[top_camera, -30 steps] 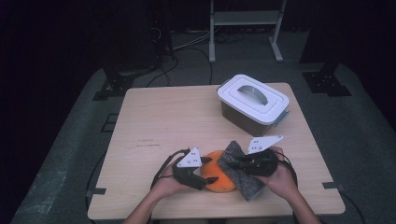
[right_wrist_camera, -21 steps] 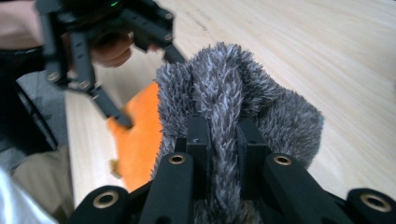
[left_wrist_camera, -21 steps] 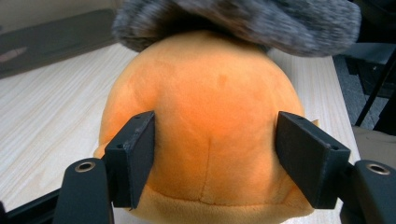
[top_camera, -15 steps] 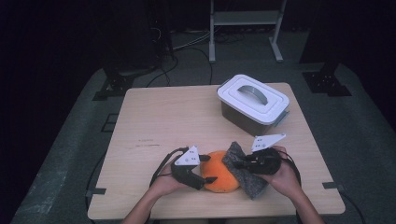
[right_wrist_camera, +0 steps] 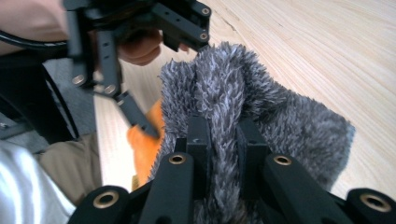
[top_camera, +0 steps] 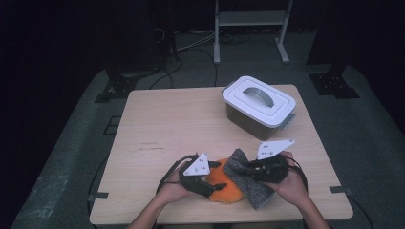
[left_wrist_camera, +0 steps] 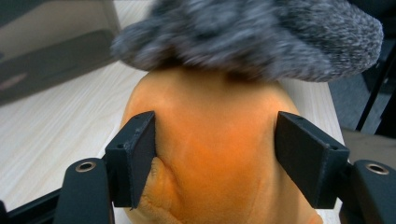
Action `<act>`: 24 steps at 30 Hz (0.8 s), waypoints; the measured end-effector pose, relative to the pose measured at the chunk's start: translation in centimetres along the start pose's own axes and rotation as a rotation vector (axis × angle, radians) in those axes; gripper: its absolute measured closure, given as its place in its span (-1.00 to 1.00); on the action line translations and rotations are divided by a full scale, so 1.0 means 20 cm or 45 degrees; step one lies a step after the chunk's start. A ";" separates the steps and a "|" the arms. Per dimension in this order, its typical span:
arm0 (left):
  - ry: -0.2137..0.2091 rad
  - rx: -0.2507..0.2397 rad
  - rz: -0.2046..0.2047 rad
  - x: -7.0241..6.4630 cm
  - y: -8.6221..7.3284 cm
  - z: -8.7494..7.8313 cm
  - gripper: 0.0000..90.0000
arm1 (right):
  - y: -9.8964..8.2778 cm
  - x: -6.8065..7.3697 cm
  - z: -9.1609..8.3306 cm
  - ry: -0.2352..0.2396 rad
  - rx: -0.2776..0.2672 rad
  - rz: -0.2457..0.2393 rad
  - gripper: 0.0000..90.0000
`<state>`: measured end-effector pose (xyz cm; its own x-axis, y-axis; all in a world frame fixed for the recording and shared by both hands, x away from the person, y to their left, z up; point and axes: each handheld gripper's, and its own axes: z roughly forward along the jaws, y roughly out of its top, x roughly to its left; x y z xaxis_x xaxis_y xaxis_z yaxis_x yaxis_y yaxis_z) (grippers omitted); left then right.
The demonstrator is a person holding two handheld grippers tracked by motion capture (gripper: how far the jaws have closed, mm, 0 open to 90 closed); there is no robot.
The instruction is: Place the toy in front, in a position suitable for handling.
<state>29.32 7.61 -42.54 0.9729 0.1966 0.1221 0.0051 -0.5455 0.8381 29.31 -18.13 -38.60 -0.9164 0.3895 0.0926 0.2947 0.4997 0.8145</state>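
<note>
A: Two grips to log. Left gripper (left_wrist_camera: 215,140): its jaws have just been closing, with the plush (top_camera: 224,191) between them. One pad dents its side and the other touches the opposite flank, so I read it as grasping the plush.

B: And the right gripper (right_wrist_camera: 224,135)?

A: Clenched on the cloth (top_camera: 246,179). A fold of grey pile stands up pinched between the jaws.

B: Where are both things?

A: Near edge of the table (top_camera: 191,124), between the two hands. The cloth lies over the plush's right part and touches it. The box (top_camera: 258,105) sits well apart, far right, with its lid on.

B: Why held this way?

A: My judgement is that the left steadies the plush so it cannot slide, while the right works the cloth against it. Whether the cloth is going on or coming off I cannot tell.

B: Orientation?

A: In the high view the cloth's long axis runs on a diagonal, from its far end nearer the table's middle to its near end by the right hand. The plush is a low, rounded lump. In the left gripper view it runs straight away along the gripper's line, with its far end under the cloth. How long it is I cannot tell, since the cloth hides part of it.
</note>
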 end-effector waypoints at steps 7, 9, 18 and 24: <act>-0.002 0.008 0.003 0.00 -0.01 -0.01 -0.32 | -0.06 -0.05 0.01 0.023 0.033 0.040 0.73; -0.006 -0.002 -0.005 -0.01 -0.01 0.00 -0.32 | -0.10 -0.08 -0.01 0.023 0.042 0.071 0.73; -0.027 0.004 0.049 -0.02 0.01 0.01 -0.32 | -0.05 -0.11 -0.05 0.024 -0.047 0.112 0.74; -0.034 0.018 0.060 -0.03 0.01 0.01 -0.32 | -0.01 -0.10 0.05 0.011 0.018 0.067 0.74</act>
<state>28.75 7.21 -42.61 0.9780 0.1485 0.1465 -0.0376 -0.5652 0.8241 31.31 -18.14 -39.45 -0.9019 0.4088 0.1398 0.3460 0.4897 0.8003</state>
